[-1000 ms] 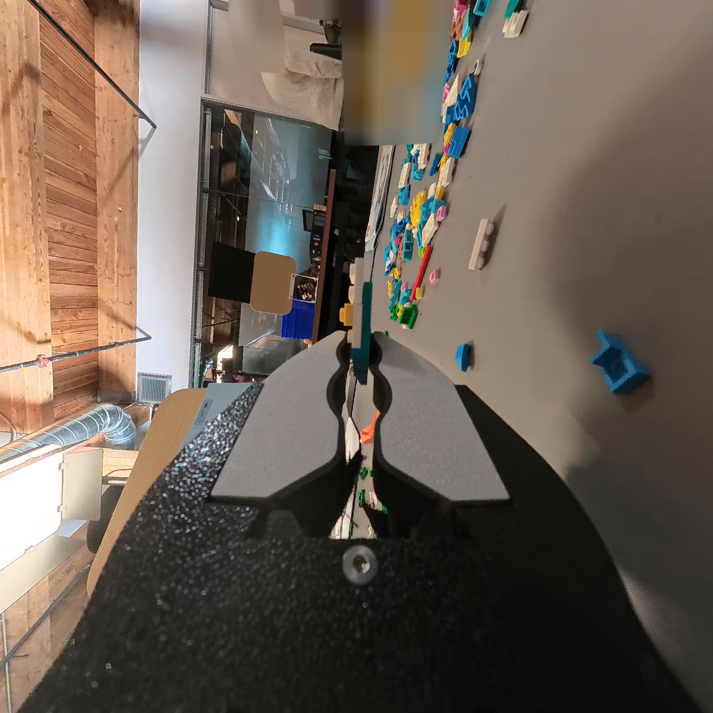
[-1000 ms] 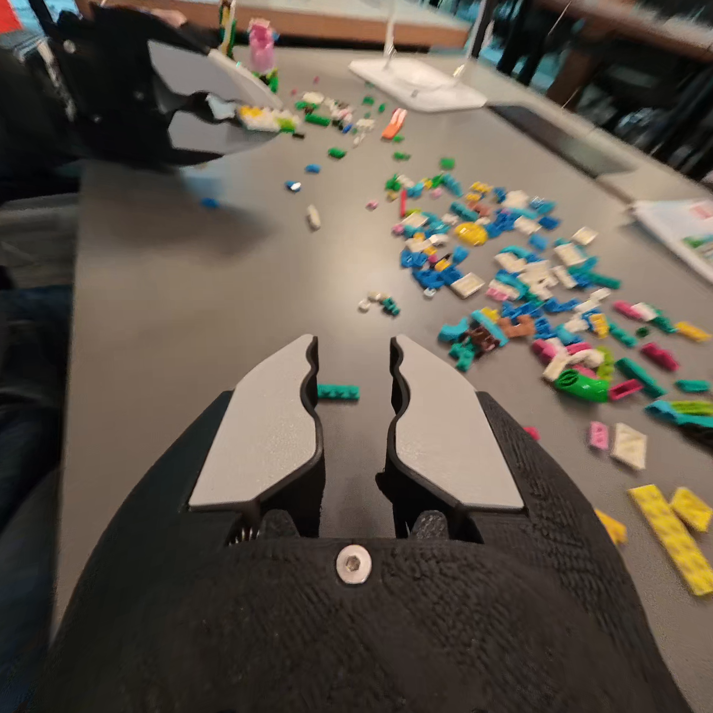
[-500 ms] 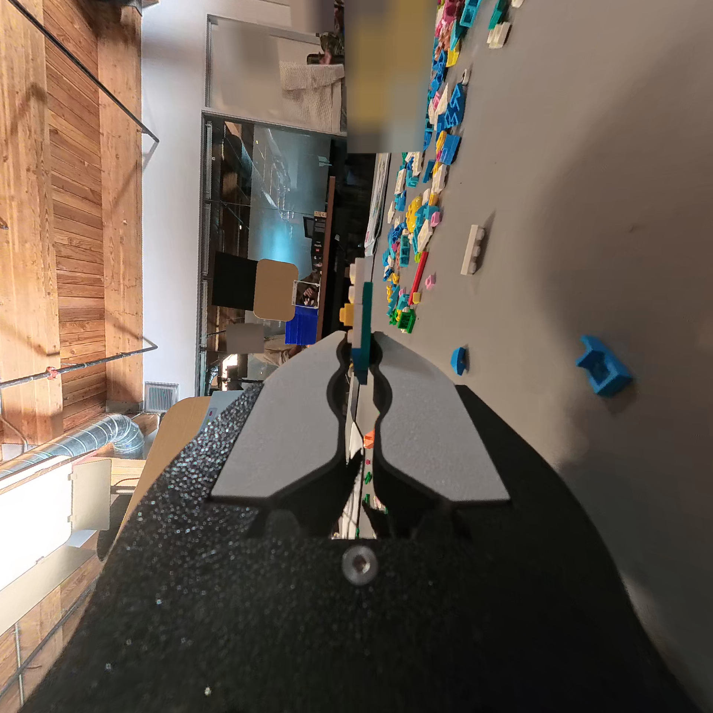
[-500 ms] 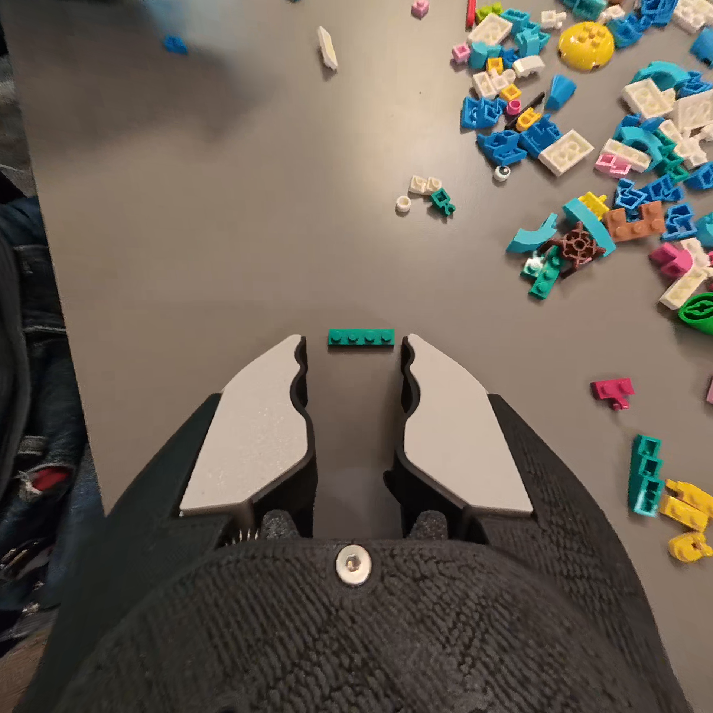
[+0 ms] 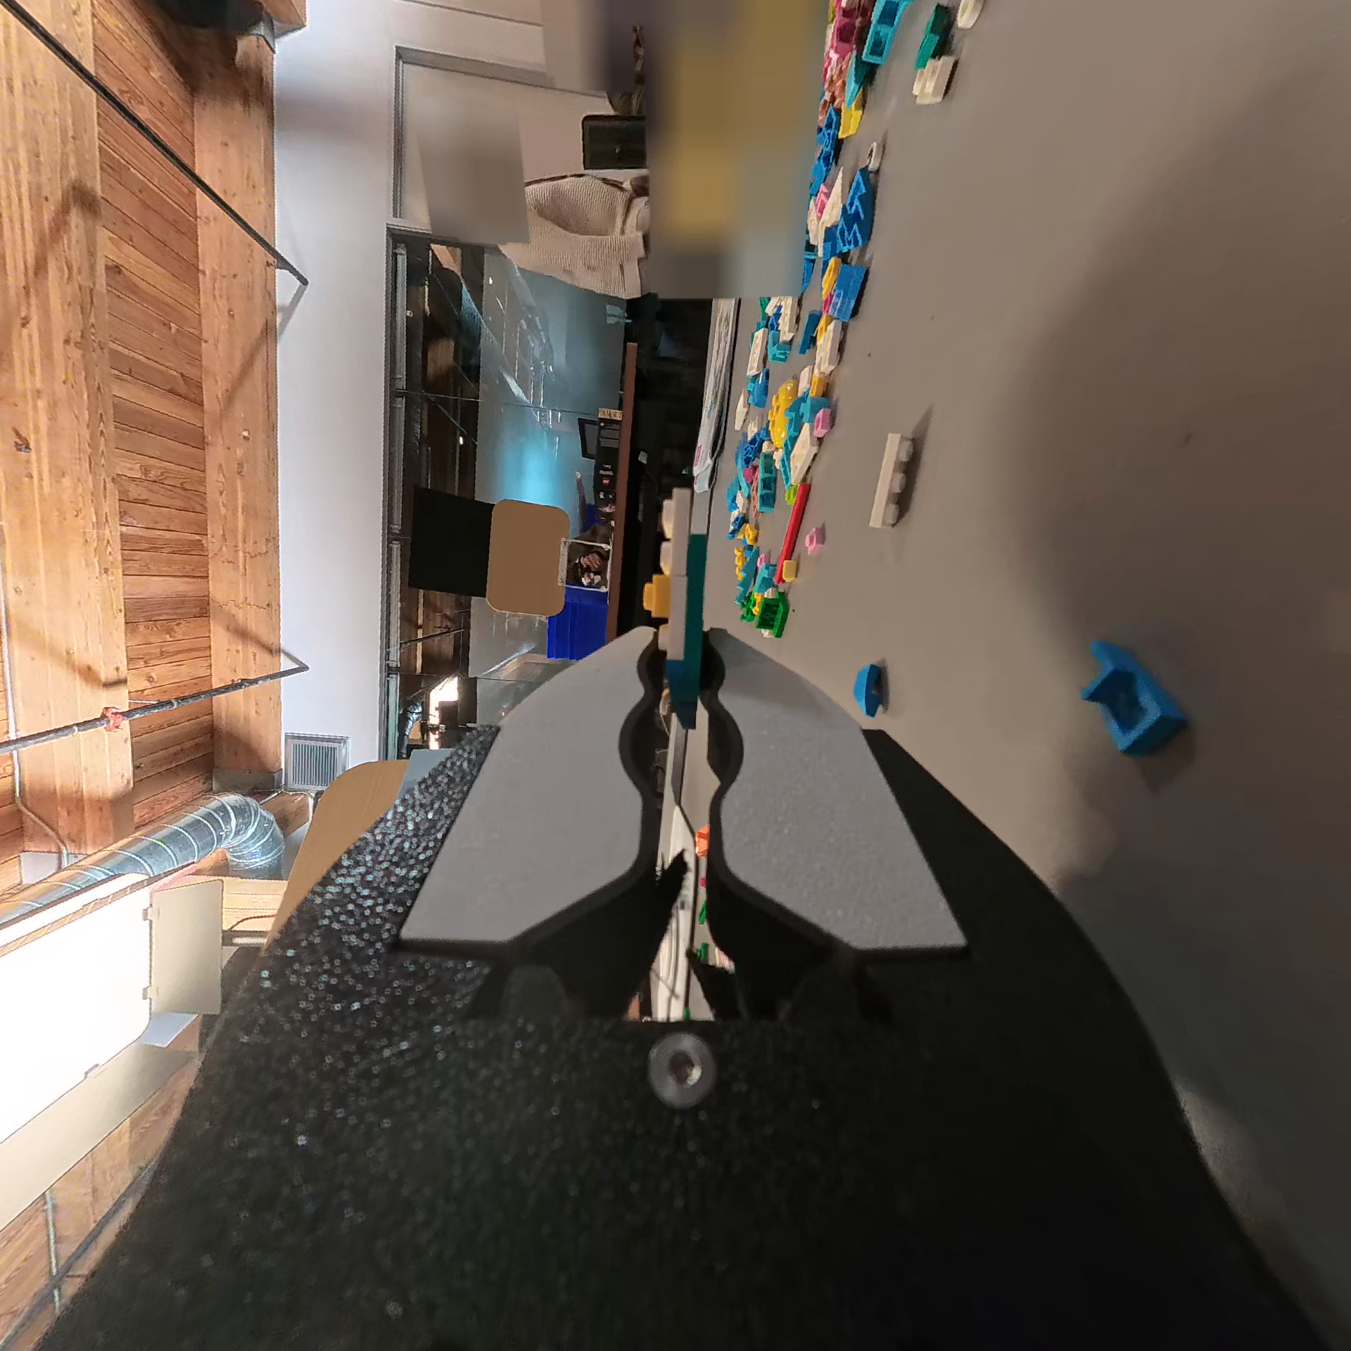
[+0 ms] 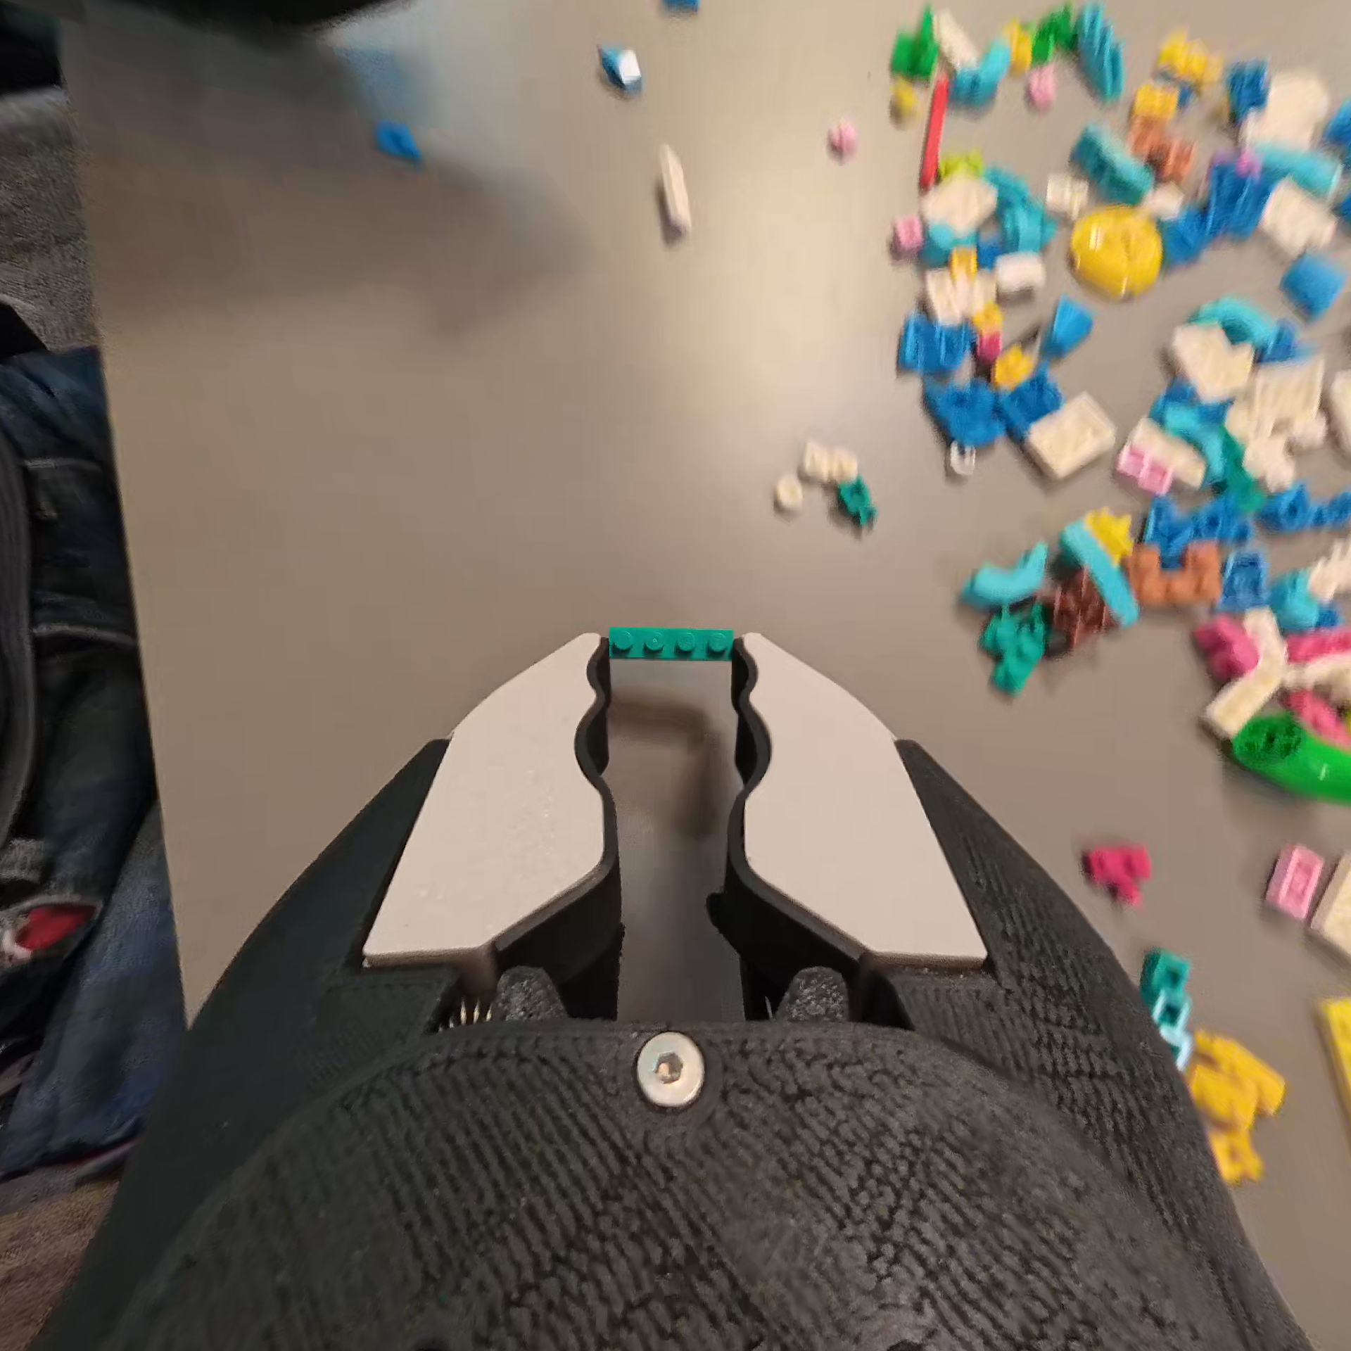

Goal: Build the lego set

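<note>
My right gripper (image 6: 671, 646) is shut on a small teal four-stud plate (image 6: 671, 644), gripped end to end between the fingertips and lifted a little above the grey table (image 6: 439, 439). My left gripper (image 5: 683, 658) is shut on a flat lego assembly (image 5: 691, 585) of teal and white plates with a yellow piece on its side, held edge-on above the table (image 5: 1096, 365). The left wrist view is rolled sideways, so the table stands at the right.
A wide scatter of loose bricks (image 6: 1133, 365) covers the table's right side. A white plate (image 6: 672, 188) and small blue pieces (image 6: 398, 140) lie farther off. In the left wrist view a blue bracket (image 5: 1132, 708), a blue stud (image 5: 868, 689) and a white plate (image 5: 893, 481) lie near. Spacing between my two grippers at the tips: around 20 centimeters.
My right gripper has swung down over the teal plate, closed on it from both ends and raised it off the table. The left gripper keeps its hold and has barely moved.
</note>
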`<control>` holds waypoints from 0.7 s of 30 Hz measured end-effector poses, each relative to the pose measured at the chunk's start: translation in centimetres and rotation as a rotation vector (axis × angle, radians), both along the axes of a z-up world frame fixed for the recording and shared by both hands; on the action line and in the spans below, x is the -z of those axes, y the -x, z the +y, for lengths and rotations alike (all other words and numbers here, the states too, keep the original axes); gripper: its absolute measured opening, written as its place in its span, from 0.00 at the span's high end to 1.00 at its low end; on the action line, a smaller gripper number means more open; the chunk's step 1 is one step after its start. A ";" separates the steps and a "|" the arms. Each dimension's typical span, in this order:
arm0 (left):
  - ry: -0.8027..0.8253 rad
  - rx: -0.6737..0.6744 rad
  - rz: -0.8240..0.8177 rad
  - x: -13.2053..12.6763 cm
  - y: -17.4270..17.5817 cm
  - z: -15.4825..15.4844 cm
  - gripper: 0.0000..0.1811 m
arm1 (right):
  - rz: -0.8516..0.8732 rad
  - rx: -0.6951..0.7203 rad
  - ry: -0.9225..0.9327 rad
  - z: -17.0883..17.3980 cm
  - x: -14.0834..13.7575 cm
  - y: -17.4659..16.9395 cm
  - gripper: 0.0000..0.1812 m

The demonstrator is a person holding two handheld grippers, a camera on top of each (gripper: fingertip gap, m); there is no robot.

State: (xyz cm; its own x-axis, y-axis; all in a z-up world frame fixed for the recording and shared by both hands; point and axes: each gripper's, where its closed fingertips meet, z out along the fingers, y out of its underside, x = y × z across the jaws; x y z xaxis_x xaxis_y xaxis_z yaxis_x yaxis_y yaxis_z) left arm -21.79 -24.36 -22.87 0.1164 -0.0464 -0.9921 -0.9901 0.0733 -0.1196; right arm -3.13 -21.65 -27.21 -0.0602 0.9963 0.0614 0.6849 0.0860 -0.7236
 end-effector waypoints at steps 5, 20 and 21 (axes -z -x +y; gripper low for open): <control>-0.068 0.020 0.023 -1.0 -0.3 -0.4 0.96 | 0.113 -0.174 -0.104 -2.7 -3.9 6.6 0.83; -0.120 0.001 0.190 -0.9 -0.7 -0.4 0.96 | 0.284 -0.383 -0.142 -3.8 -9.2 16.2 0.83; -0.113 -0.007 0.188 -0.8 -0.6 -0.3 0.96 | 0.282 -0.377 -0.126 -3.7 -9.2 16.0 0.83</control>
State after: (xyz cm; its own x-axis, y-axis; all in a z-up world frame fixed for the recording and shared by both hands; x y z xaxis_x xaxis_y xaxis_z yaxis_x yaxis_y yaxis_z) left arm -21.21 -24.67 -22.04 -0.0709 0.0665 -0.9953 -0.9948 0.0685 0.0755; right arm -19.09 -25.39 -18.04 -0.3795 0.8920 0.2457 0.3679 0.3892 -0.8445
